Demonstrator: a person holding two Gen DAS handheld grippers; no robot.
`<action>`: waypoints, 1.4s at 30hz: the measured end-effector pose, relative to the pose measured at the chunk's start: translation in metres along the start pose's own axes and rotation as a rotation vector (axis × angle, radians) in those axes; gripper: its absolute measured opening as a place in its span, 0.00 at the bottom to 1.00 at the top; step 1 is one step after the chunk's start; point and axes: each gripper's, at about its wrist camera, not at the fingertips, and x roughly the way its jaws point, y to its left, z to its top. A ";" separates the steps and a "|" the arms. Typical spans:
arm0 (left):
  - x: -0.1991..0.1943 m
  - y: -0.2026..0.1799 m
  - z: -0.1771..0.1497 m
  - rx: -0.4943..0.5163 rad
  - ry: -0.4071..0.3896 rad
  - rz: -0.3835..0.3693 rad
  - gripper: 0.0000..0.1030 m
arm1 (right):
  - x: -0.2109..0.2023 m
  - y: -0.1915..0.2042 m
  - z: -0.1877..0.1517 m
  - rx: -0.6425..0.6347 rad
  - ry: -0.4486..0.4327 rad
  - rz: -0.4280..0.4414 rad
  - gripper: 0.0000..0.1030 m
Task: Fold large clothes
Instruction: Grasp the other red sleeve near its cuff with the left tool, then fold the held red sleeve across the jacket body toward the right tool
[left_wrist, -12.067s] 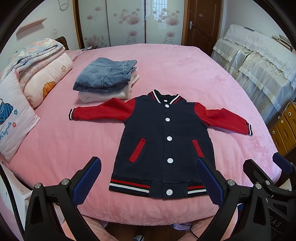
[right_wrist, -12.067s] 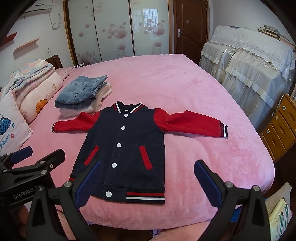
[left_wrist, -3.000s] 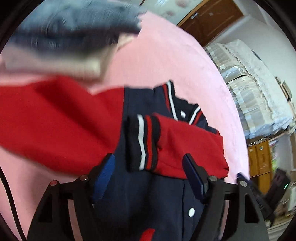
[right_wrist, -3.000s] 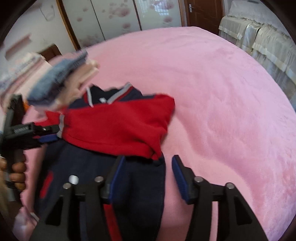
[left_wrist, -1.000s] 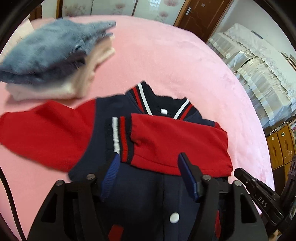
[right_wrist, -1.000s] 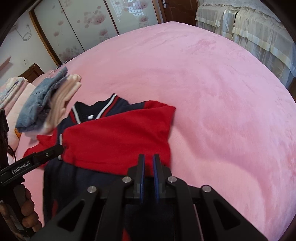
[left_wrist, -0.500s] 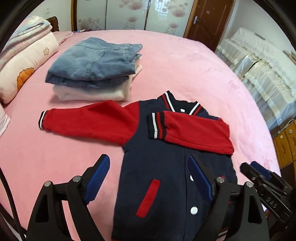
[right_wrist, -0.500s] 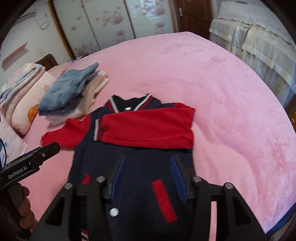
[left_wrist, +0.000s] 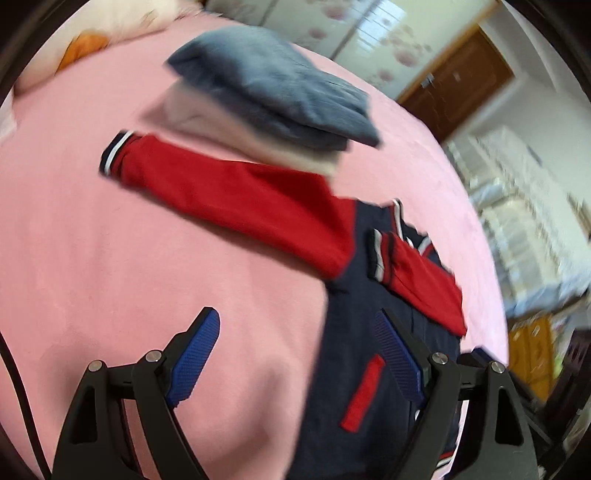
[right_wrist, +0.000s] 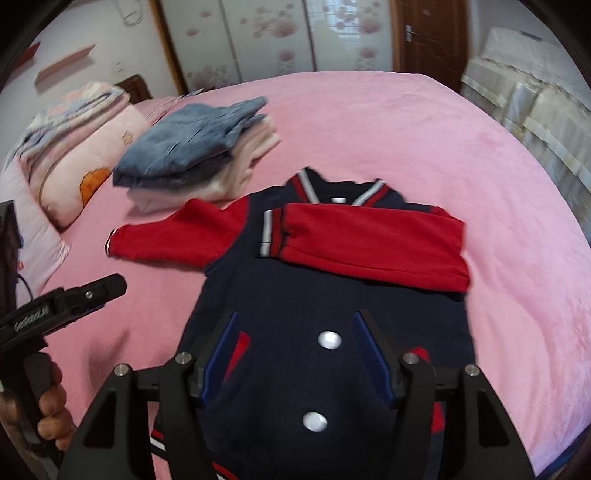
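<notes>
A navy jacket (right_wrist: 325, 306) with red sleeves and white snaps lies face up on the pink bed (right_wrist: 406, 122). Its right sleeve (right_wrist: 369, 243) is folded across the chest. Its left sleeve (right_wrist: 177, 236) lies stretched out toward the pillows, also in the left wrist view (left_wrist: 229, 192). My left gripper (left_wrist: 295, 354) is open and empty above the bed, beside the jacket's left side (left_wrist: 373, 369). My right gripper (right_wrist: 295, 354) is open and empty over the jacket's lower front.
A stack of folded clothes, blue denim on top (right_wrist: 192, 144), lies just beyond the stretched sleeve. Pillows and a folded quilt (right_wrist: 74, 147) are at the left. Covered furniture (right_wrist: 535, 92) stands right of the bed. A door (right_wrist: 428, 37) and wardrobe are behind.
My left gripper has swung left and lower toward the stretched sleeve; its view is blurred. My right gripper has opened a little wider and moved closer over the jacket's front.
</notes>
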 end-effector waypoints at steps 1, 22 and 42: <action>0.004 0.013 0.004 -0.029 -0.014 -0.021 0.81 | 0.005 0.006 0.001 -0.011 0.005 0.010 0.62; 0.070 0.087 0.077 -0.238 -0.149 0.082 0.03 | 0.081 0.038 0.008 -0.040 0.072 0.034 0.62; 0.141 -0.246 -0.018 0.597 0.183 -0.103 0.43 | 0.030 -0.117 -0.007 0.296 -0.012 -0.044 0.62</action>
